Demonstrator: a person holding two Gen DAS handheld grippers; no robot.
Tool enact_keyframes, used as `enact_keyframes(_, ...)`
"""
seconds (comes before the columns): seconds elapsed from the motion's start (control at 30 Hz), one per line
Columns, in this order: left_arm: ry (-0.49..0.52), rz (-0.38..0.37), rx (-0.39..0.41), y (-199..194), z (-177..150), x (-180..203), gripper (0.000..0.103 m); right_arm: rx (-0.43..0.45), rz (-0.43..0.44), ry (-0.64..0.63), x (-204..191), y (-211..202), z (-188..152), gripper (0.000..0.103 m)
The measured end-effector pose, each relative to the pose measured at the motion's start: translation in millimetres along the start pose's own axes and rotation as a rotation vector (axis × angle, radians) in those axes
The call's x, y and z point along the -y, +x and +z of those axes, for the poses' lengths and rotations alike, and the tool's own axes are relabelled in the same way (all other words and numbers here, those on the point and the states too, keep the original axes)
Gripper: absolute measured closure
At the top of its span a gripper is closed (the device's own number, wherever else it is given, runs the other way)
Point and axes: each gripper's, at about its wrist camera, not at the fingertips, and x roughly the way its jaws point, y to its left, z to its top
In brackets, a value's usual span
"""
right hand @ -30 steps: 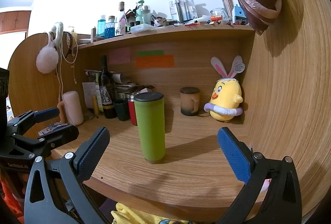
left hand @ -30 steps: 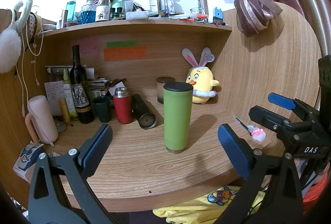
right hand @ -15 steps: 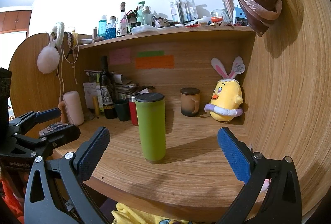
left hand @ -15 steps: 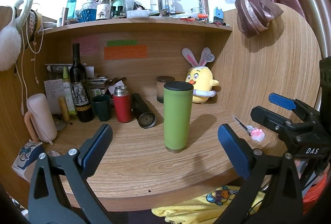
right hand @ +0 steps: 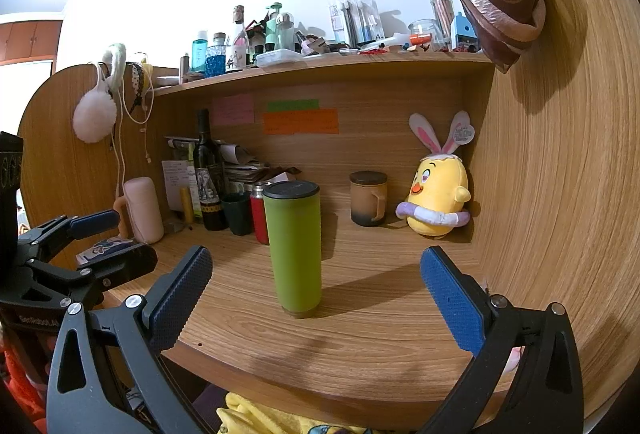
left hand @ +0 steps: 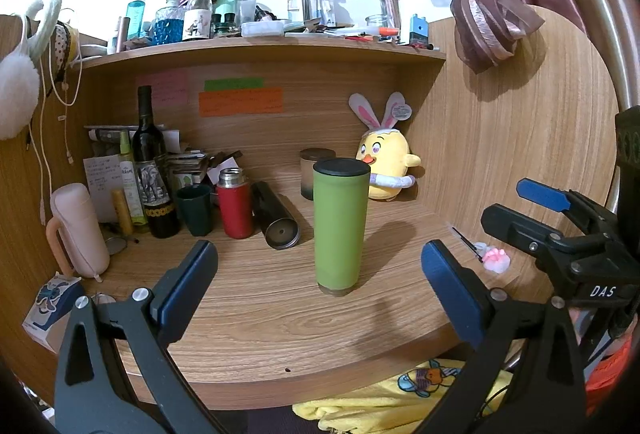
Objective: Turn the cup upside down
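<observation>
A tall green cup (left hand: 339,226) with a black lid on top stands upright on the wooden desk (left hand: 280,322); it also shows in the right wrist view (right hand: 296,248). My left gripper (left hand: 318,290) is open and empty, in front of the cup and apart from it. My right gripper (right hand: 316,298) is open and empty, also in front of the cup near the desk's front edge. The right gripper shows at the right of the left wrist view (left hand: 532,213), and the left gripper at the left of the right wrist view (right hand: 108,238).
Behind the cup stand a wine bottle (left hand: 150,169), a dark green mug (left hand: 196,207), a red flask (left hand: 235,203), a black tumbler lying on its side (left hand: 276,220), a lidded mug (right hand: 368,197) and a yellow plush chick (left hand: 386,163). A pink case (left hand: 78,230) stands left. Wooden walls enclose the desk.
Both views have shifted very slightly; the cup and both open grippers stay as they were.
</observation>
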Motion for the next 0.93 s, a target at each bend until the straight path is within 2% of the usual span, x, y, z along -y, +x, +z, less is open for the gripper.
enact_keyframes(0.93,-0.019,-0.038,-0.024,3.1,-1.8,0.7,0.000,0.001,-0.002,0.001,-1.7,0.3,-0.9,0.000)
